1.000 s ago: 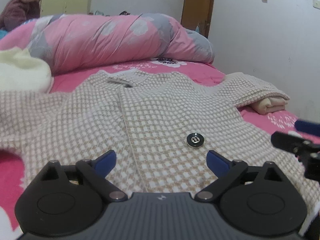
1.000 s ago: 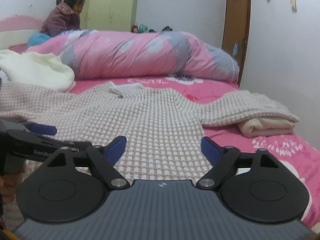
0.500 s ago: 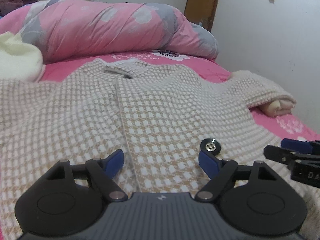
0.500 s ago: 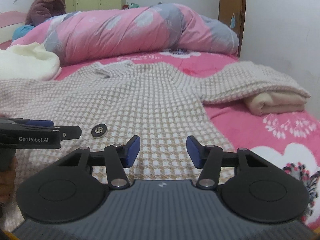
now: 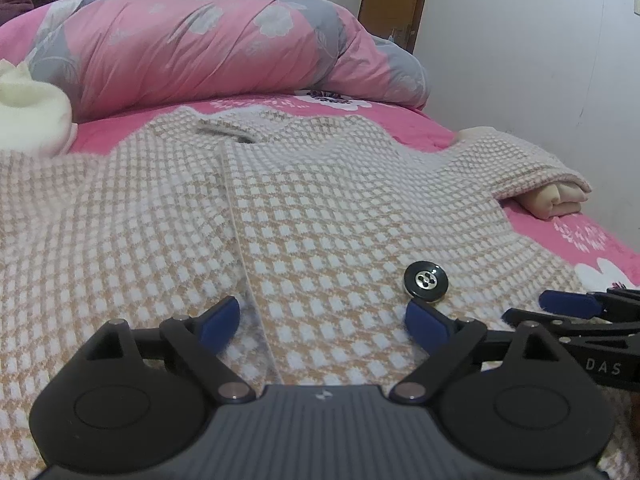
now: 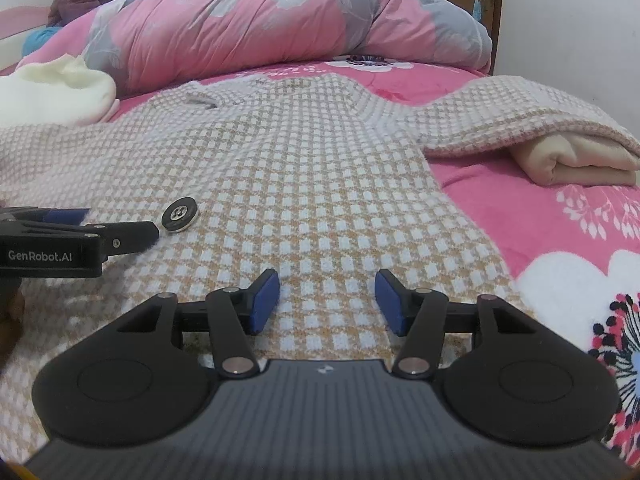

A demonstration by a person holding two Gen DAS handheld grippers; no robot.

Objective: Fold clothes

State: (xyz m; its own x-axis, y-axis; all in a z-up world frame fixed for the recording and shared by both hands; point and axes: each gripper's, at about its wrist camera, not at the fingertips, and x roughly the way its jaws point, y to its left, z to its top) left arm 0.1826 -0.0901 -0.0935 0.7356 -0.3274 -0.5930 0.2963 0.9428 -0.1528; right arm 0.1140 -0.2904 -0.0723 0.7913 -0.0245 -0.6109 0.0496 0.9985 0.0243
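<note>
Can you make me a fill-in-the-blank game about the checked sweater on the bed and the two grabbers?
1. The checked cardigan lies spread flat on a bed sheet whose colour is ____.
2. The one black thing sewn on the cardigan is a ____.
3. Nothing is between the pads of the left gripper or the right gripper; both stand ____.
4. The cardigan's sleeve is draped over a folded ____ cloth.

Missing words: pink; button; open; cream
</note>
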